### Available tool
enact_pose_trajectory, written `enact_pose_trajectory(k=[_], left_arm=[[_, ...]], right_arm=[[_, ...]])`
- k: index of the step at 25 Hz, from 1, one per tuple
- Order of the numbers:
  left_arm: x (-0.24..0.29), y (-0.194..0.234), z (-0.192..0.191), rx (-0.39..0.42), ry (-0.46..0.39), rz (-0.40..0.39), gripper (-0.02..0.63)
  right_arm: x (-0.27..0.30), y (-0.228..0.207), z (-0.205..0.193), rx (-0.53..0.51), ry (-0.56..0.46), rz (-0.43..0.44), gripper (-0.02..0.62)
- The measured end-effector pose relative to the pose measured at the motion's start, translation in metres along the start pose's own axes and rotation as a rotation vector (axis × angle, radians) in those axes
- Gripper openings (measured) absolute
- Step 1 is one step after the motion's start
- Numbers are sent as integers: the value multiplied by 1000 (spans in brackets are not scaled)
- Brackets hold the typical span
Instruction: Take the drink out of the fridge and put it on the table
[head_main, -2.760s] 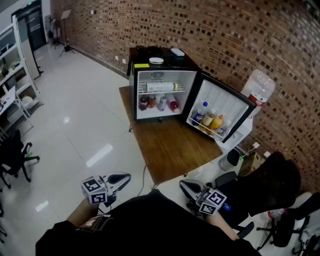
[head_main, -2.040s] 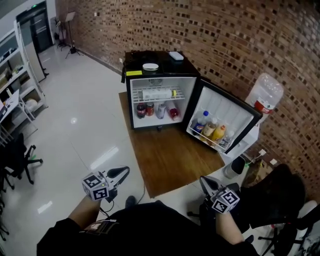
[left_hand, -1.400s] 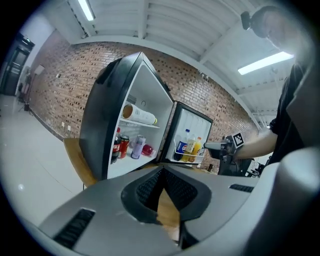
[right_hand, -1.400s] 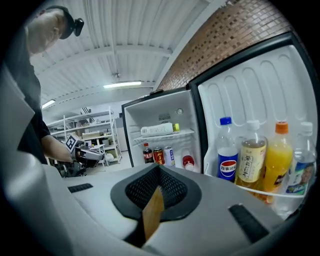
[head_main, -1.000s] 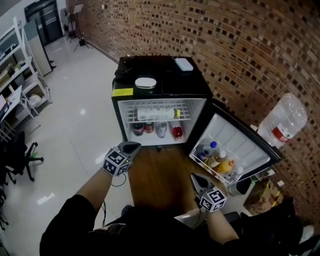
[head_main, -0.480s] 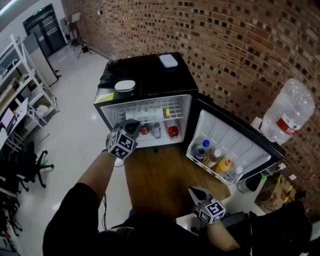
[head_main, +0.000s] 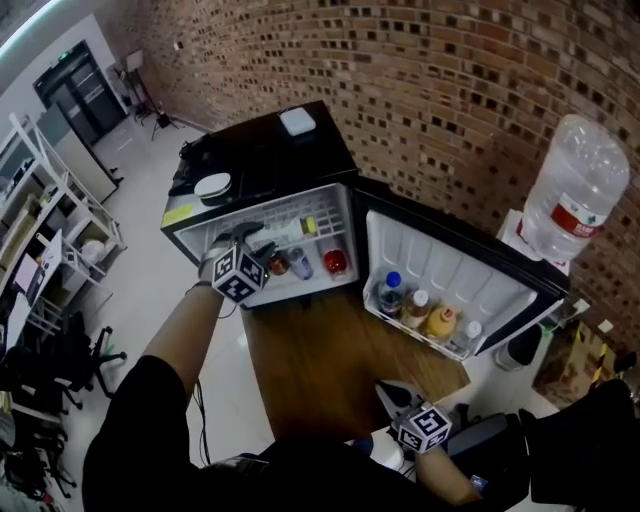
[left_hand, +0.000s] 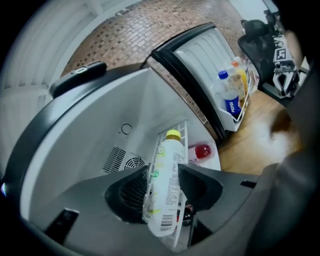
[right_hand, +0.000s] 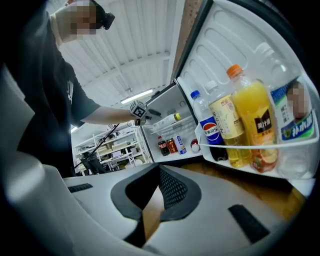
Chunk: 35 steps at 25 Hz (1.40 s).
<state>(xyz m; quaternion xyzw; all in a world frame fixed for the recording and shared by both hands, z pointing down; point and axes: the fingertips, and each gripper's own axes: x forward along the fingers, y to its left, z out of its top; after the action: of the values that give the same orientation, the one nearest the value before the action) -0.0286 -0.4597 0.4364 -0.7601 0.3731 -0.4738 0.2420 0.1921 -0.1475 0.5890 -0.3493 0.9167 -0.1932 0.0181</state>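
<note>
Up on the wire shelf of the mini fridge: left gripper reaches inside, jaws spread and opening. Between them lies the yellow-capped bottle, on its side, cap pointing away from the gripper, pads close along its flanks.

Edges and room:
- Grey inner wall with a fan grille sits beyond the bottle on one jaw's side; on the other jaw's side only a narrow strip of shelf wire shows past the bottle.
- Fridge door stands swung wide, off to the left gripper's right, well apart from it.
- Bare wooden top stretches between the two grippers.

Right gripper: low over the near edge of the wood, jaws pressed together, nothing in them. Door shelf lies ahead of it.

Counts:
- One bottle on the wire shelf.
- Four small drinks under the left gripper on the fridge floor.
- Four door bottles in a row.
- One white dish and one white box on the fridge roof.
- One water jug beyond the door.
</note>
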Motion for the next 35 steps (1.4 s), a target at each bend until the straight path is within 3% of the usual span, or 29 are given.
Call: enact_pose_trajectory(k=[3, 9, 15, 21, 23, 29, 35], left_arm=[[17, -7, -1, 62, 68, -43, 249], [49, -11, -16, 129, 192, -130, 288], [64, -21, -33, 148, 243, -196, 310], [66, -21, -32, 141, 243, -217, 316], [65, -20, -29, 147, 226, -211, 273], [55, -24, -26, 160, 191, -225, 265], [36, -24, -11, 111, 84, -214, 264]], right_arm=[[-3, 3, -12, 21, -3, 8, -8], [-13, 5, -26, 8, -1, 8, -8], [-26, 6, -30, 21, 17, -17, -8], [-29, 7, -30, 19, 26, -26, -8], [-26, 10, -30, 18, 26, -18, -8], [-26, 18, -26, 9, 28, -13, -8], [-26, 24, -25, 30, 35, -19, -8]])
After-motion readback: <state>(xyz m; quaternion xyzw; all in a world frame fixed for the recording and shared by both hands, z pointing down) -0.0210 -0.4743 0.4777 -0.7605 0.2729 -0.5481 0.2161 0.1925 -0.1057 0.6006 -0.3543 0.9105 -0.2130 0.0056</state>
